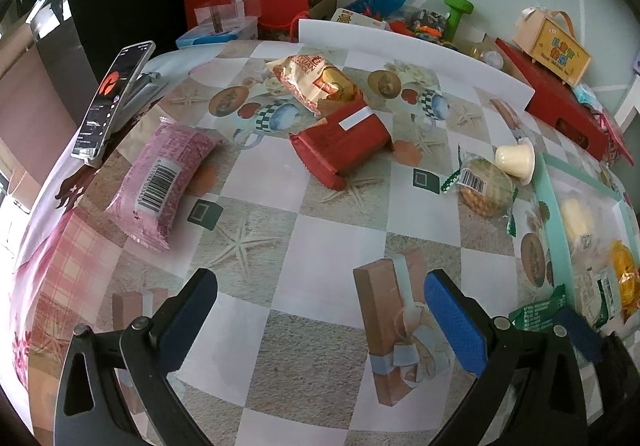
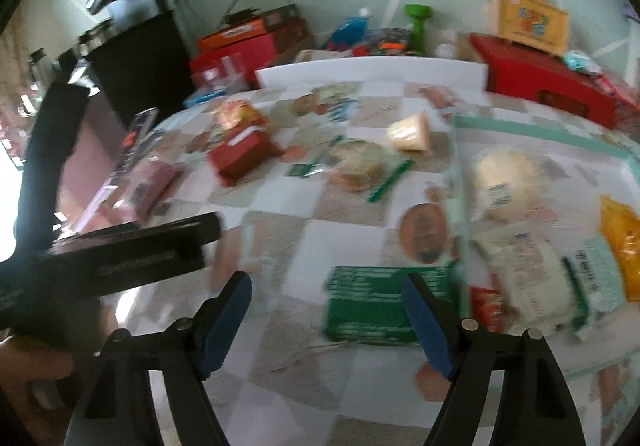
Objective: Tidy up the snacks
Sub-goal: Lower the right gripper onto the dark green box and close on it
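Left wrist view: we are holding our left gripper (image 1: 320, 310) spread wide above the tablecloth (image 1: 320, 246), gripping nothing; pink packet (image 1: 160, 182) and red packet (image 1: 340, 142) are lying ahead. Right wrist view, blurred: our right gripper (image 2: 326, 316) is gaping beside a green packet (image 2: 368, 302) at the tray (image 2: 540, 134) edge.

Scattered mid-frame: pink wrapped pack (image 1: 160, 174) at left, red packet (image 1: 342, 144) centre, bread bag (image 1: 316, 80) above it, round cookie pack (image 1: 484, 186) and upturned pudding cup (image 1: 516, 158) right.
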Motion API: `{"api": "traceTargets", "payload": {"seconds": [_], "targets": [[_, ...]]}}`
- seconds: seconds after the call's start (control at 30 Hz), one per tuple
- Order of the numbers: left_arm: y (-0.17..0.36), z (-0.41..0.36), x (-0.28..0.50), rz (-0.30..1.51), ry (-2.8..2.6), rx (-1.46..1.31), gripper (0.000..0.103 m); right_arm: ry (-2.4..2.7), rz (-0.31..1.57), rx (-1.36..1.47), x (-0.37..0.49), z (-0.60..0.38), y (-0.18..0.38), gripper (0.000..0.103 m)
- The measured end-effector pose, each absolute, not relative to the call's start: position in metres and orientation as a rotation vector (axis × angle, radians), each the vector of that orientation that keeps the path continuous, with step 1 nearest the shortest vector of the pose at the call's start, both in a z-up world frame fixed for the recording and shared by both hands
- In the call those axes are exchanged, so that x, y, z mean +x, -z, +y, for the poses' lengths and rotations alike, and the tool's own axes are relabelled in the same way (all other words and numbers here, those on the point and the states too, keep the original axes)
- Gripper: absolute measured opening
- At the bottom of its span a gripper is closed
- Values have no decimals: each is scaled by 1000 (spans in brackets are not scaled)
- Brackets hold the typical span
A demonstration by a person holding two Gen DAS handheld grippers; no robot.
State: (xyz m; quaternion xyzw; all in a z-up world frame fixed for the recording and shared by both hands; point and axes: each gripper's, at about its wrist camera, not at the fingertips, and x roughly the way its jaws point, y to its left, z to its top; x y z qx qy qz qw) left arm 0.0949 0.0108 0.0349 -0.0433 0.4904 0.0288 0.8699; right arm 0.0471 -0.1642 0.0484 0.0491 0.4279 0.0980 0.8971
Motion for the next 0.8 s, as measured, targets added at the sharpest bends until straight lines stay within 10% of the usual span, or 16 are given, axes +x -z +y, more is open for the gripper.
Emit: {"api": "traceTargets", "payload": {"seconds": [0.8], "targets": [[-31, 6, 97, 1031, -60, -80, 103, -212, 910, 86, 50, -162, -41, 80]]}}
